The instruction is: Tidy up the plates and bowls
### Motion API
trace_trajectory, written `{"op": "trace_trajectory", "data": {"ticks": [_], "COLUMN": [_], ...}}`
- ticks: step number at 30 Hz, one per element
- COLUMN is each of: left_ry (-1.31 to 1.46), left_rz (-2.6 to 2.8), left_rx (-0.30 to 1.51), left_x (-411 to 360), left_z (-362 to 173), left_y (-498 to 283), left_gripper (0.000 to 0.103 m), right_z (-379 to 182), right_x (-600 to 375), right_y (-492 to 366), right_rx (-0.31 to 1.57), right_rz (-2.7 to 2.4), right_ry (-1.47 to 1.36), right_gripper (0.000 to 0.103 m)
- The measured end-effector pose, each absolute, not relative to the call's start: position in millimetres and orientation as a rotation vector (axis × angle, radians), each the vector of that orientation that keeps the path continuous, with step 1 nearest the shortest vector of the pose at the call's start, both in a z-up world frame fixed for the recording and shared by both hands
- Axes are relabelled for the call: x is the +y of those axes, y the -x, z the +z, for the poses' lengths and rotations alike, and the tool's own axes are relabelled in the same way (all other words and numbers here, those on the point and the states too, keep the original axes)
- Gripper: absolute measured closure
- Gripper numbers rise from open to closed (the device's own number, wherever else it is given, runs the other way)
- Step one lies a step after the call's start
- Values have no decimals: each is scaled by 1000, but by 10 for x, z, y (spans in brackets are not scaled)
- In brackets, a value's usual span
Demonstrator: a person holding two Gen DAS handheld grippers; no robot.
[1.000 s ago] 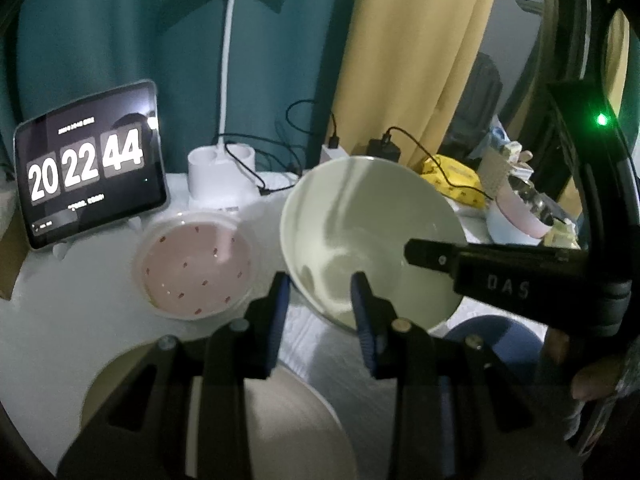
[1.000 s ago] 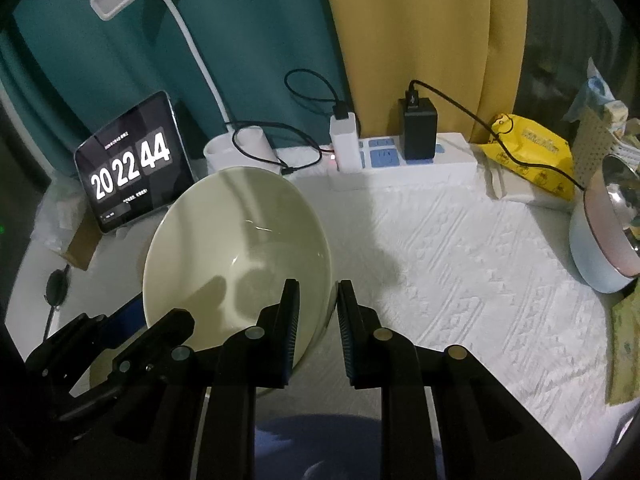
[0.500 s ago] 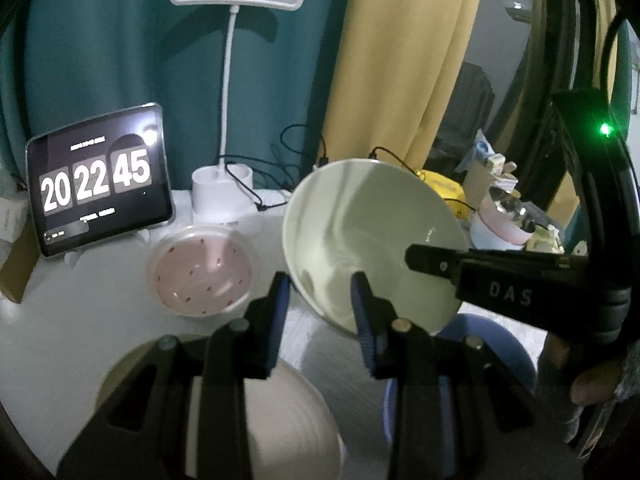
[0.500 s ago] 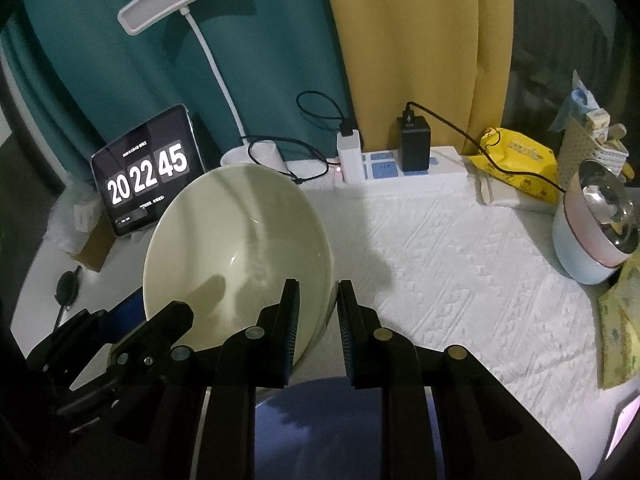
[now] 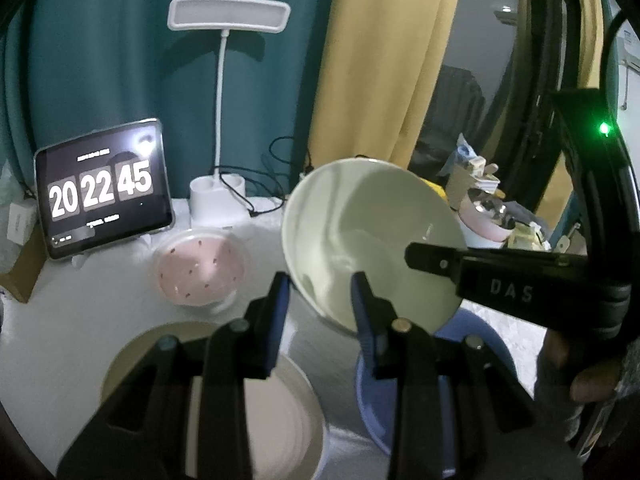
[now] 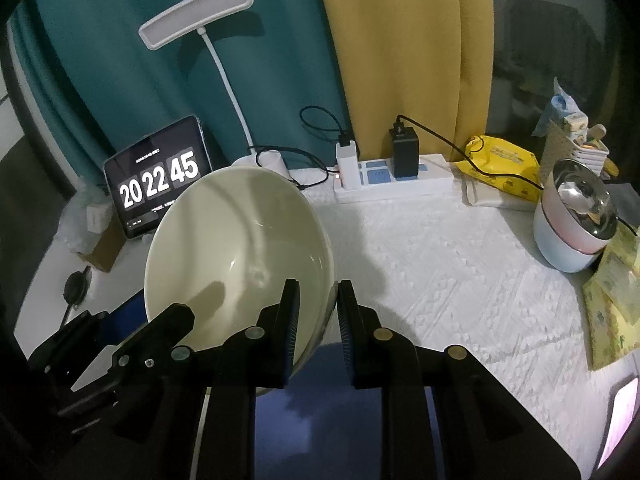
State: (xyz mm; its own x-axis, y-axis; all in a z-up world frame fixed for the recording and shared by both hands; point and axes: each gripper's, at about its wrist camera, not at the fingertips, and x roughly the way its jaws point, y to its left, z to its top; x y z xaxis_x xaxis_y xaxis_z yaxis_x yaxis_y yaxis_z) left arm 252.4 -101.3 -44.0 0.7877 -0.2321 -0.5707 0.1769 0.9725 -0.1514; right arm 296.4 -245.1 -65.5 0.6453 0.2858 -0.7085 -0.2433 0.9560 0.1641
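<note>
Both hand-held grippers pinch the cream bowl (image 6: pixel 240 256) rim, left (image 5: pixel 318 308) near edge, right (image 6: pixel 314 328) right edge, holding it tilted above the blue plate (image 5: pixel 472 360), probably to keep it steady.

The left gripper (image 5: pixel 318 300) was angled downward, its two blue-padded fingers (image 5: pixel 276 312) closed across the near rim of the pale green bowl (image 5: pixel 360 232) — one pad inside, one outside. The right gripper (image 6: pixel 314 312) was pitched more steeply, its jaws set narrowly on the same bowl's opposite rim, so the bowl was held tilted between both. A hand (image 5: pixel 580 368) was seen gripping the right tool's handle.
</note>
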Motion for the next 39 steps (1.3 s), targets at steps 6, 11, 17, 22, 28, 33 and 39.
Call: {"op": "trace_trajectory", "data": {"ticks": [6, 11, 17, 22, 28, 33, 39], "left_ry": [83, 74, 62, 48, 34, 21, 6], "left_rz": [-235, -249, -269, -282, -291, -298, -303], "left_rx": [617, 612, 621, 632, 642, 660, 686], "left_x": [-1081, -1143, -1243, -1325, -1416, -1478, -1559], "left_z": [-401, -379, -413, -451, -494, -562, -671], "left_y": [-2404, -2307, -2192, -2114, -2043, -2014, -1979], "left_gripper": [70, 70, 70, 70, 70, 70, 70], "right_z": [-607, -582, -590, -644, -723, -804, -923], "right_x": [-2527, -2601, -2701, -2795, -2883, -2958, -3038], "right_y": [-2821, -2705, -2549, -2449, -2353, -2298, -2248], "right_rx": [801, 792, 783, 789, 797, 809, 825], "right_rz": [292, 283, 267, 257, 248, 242, 236], "right_ry": [-61, -70, -80, -98, -113, -124, -140], "right_gripper": [82, 82, 82, 82, 82, 82, 82]}}
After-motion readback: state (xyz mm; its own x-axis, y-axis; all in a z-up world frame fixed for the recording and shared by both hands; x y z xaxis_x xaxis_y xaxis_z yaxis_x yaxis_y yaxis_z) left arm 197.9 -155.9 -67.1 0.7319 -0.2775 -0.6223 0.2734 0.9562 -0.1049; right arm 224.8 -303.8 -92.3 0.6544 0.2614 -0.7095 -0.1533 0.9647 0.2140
